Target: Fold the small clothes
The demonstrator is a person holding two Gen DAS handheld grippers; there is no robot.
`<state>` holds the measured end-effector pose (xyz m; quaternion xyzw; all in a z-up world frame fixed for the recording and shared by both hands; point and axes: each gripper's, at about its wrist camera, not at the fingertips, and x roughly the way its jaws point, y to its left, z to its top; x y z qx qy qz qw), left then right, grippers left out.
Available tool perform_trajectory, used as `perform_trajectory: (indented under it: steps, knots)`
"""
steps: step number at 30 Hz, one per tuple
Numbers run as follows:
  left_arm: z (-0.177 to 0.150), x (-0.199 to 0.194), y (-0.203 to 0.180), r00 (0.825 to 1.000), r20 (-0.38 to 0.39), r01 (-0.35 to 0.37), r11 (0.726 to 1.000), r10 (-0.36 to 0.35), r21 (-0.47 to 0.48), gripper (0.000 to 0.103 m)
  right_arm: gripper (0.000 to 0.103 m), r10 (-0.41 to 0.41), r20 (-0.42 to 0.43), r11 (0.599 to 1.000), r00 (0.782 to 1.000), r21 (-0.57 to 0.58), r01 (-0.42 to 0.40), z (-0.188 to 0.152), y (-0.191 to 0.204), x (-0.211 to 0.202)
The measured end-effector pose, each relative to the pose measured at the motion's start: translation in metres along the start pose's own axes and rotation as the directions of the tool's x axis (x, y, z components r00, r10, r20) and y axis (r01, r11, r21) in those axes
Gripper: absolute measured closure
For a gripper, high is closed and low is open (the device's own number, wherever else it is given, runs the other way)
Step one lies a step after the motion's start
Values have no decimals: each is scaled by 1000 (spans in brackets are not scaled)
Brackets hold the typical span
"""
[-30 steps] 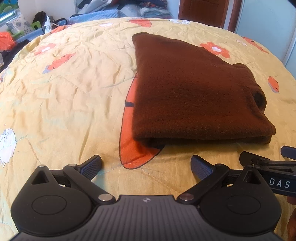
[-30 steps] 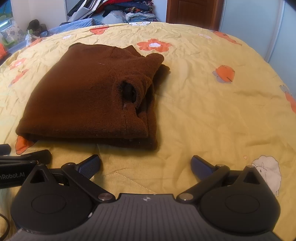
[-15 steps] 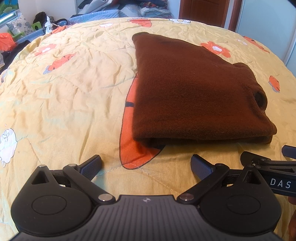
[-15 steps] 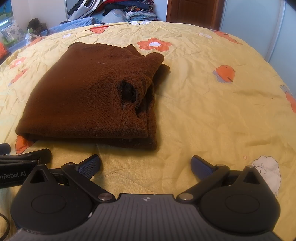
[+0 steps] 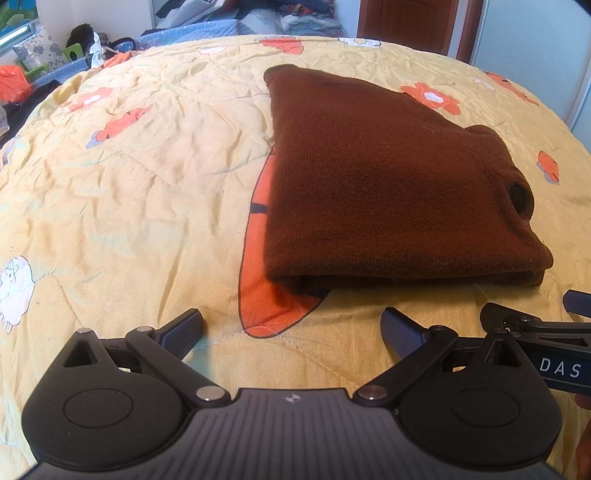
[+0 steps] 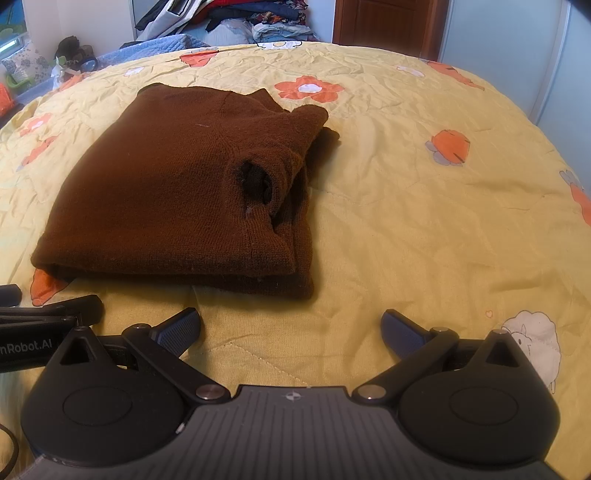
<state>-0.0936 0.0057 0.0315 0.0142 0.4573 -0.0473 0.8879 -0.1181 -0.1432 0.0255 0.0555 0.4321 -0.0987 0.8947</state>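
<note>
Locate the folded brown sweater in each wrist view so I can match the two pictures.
Left wrist: brown sweater lies right of centre on the yellow bedspread.
Right wrist: same sweater lies left of centre, dark opening facing the camera.
Shared landmark: the wooden door at top.

Brown sweater [image 5: 388, 192] fuzzy matt knit; yellow quilt [image 5: 147, 206] thin crinkled cloth; my left gripper [image 5: 291, 330] matt black plastic, ribbed pads [image 5: 183, 330], shiny metal pins
</note>
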Motion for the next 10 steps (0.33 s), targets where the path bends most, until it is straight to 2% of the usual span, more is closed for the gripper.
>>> perform_trajectory:
  steps: [6, 8, 10]
  knots:
    - [-6, -3, 3, 1000, 25, 16, 1000, -16, 2, 0, 0, 2, 1, 1000, 1000, -4, -2, -1, 1, -1]
    - [-8, -14, 12, 996, 51, 67, 998, -67, -11, 0, 0, 12, -13, 1000, 1000, -7, -12, 0, 0, -2]
    - [-13, -33, 27, 987, 119, 109, 994, -108, -4, 0, 0, 47, -12, 999, 999, 5, -47, 2, -9, -6]
